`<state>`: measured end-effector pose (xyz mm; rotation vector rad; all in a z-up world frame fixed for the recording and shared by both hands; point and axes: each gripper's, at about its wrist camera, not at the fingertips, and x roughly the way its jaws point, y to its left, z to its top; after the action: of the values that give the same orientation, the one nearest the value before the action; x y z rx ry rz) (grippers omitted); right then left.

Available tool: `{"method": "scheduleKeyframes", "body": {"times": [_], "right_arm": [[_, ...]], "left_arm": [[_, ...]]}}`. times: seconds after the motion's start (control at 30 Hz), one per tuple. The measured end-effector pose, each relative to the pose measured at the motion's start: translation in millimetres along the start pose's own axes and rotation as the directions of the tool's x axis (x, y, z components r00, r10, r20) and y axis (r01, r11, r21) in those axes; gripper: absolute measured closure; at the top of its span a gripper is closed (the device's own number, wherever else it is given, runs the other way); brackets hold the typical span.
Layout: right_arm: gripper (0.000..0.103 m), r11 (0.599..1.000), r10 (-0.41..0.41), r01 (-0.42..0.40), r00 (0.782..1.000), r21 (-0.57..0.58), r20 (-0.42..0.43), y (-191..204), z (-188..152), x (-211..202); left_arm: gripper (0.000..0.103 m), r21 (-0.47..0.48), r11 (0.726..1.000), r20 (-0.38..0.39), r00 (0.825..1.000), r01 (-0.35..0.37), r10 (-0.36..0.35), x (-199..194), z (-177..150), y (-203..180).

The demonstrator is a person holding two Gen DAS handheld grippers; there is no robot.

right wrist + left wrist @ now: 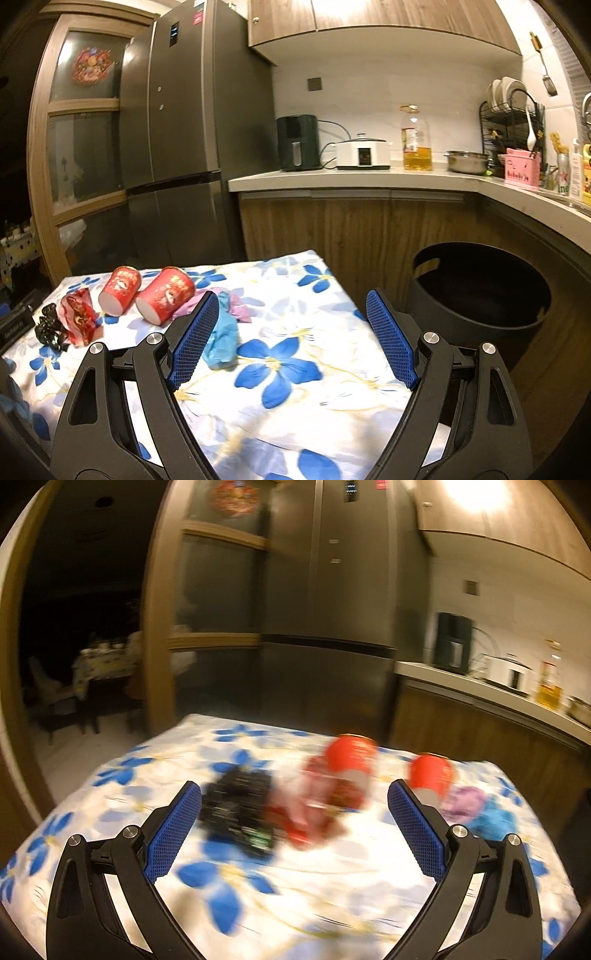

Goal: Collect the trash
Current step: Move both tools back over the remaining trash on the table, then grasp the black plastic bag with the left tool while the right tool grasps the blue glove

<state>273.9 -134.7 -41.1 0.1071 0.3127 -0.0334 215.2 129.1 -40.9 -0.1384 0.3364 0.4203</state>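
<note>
Trash lying in a loose row on the cloth-covered counter (295, 398), toward its far left part. Two red paper cups on their sides: near cup (166, 293), far cup (120, 290), white bases toward the camera, touching or nearly so. Judged light, thin-walled, easily crushed and prone to roll; best taken across the body, mid-length, not at the rim. Red foil wrapper (78, 319) just left of the cups: crinkled, glossy, probably slippery, no firm edge; pinch at a raised fold. Black crumpled wrapper (48, 328) beside it, soft and springy by appearance. Blue soft item (221, 341) and purple soft item (236, 306) lying right of the cups, limp, cloth- or film-like; exact material not determinable. Gather at a bunched part.

Left gripper (295, 823): fingers spread wide, nothing between them, aimed at the wrappers; view blurred. Right gripper (288, 339): fingers likewise apart and empty, blue item just beside the left-hand finger.

Cloth white with blue flowers, wrinkled, liable to drag. Round black bin (476, 295) on the floor beside the counter's right edge, open-topped, rigid-walled.
</note>
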Motion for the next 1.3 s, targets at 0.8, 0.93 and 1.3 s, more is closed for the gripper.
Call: {"method": "scheduleKeyframes", "body": {"times": [0.8, 0.93, 1.3], "right_arm": [[0.022, 0.998, 0.053, -0.054, 0.993, -0.012, -0.104, 39, -13, 52], [0.026, 0.997, 0.067, -0.072, 0.987, -0.028, -0.146, 44, -21, 68], [0.047, 0.989, 0.112, -0.134, 0.954, -0.063, -0.278, 60, -29, 111]], "left_arm": [[0.096, -0.05, 0.999, -0.283, 0.959, 0.011, -0.025, 91, 3, 44], [0.098, -0.061, 0.998, -0.249, 0.967, 0.03, -0.045, 75, 6, 43], [0.098, -0.1, 0.992, -0.084, 0.993, 0.079, -0.088, 4, 25, 40]]}}
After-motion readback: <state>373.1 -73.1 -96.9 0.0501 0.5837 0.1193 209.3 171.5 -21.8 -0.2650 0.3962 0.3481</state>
